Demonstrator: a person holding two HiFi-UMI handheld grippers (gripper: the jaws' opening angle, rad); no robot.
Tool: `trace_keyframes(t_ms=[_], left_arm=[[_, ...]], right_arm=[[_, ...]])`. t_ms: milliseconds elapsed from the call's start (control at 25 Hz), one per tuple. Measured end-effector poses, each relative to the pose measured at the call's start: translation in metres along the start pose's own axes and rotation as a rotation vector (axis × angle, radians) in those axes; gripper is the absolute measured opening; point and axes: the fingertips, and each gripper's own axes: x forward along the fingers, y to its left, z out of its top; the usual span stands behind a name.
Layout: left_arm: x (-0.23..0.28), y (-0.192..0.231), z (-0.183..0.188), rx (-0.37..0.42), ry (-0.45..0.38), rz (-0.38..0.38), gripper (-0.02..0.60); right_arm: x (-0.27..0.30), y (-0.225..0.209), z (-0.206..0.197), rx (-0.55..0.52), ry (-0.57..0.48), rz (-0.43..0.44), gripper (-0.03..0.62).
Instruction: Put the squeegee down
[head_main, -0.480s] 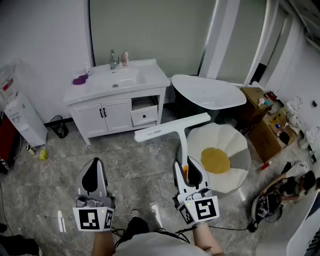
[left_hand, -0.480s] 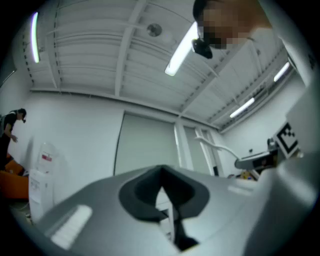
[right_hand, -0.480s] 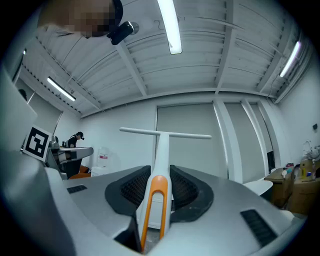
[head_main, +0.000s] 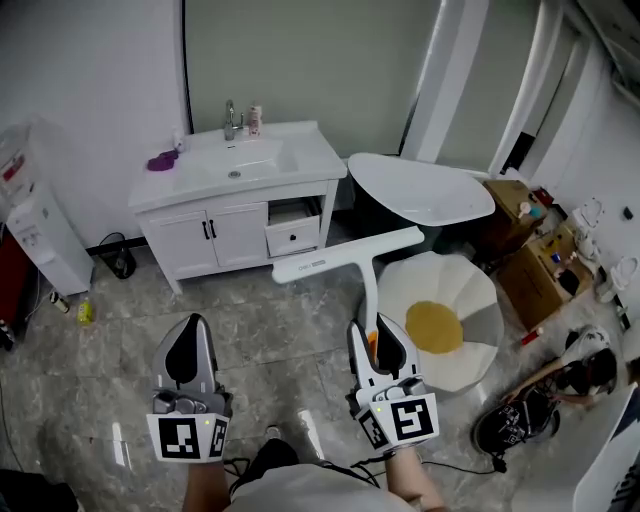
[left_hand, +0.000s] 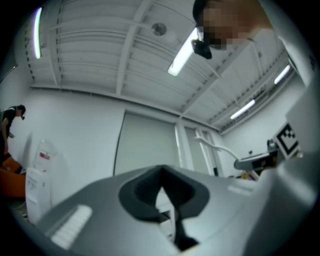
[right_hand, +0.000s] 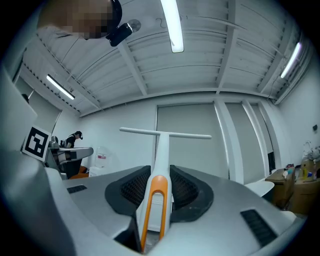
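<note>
The squeegee (head_main: 345, 256) is white, with a long blade across the top and an orange-inlaid handle. My right gripper (head_main: 378, 336) is shut on that handle and holds it up in the air, blade pointing away from me over the floor. In the right gripper view the squeegee (right_hand: 161, 150) stands straight out between the black pads of the right gripper (right_hand: 157, 186), its blade level. To the left, my left gripper (head_main: 187, 346) hangs at the same height, shut with nothing in it. In its own view the left gripper (left_hand: 163, 194) shows pads together.
A white vanity cabinet (head_main: 236, 225) with a sink stands ahead against the wall. To its right are a white tub (head_main: 420, 190) and an egg-shaped cushion (head_main: 442, 326) on the marble floor. Cardboard boxes (head_main: 535, 268) and a crouching person (head_main: 588, 372) are at the right, a water dispenser (head_main: 45, 240) at the left.
Both grippers hold their places and the squeegee stays raised in the right one. The head view has shifted slightly; the person at the right edge has moved a little.
</note>
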Motion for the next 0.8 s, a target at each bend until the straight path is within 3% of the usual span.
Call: trace_keyframes(t_ms=[320, 800], left_arm=[[0.029, 0.039, -0.015, 0.016, 0.014, -0.036, 0.006], [0.047, 0.111, -0.029, -0.013, -0.011, 0.012, 0.006]], right_arm=[[0.045, 0.019, -0.004, -0.015, -0.009, -0.019, 0.121], [0.099, 0.045, -0.022, 0.014, -0.008, -0.045, 0.121]])
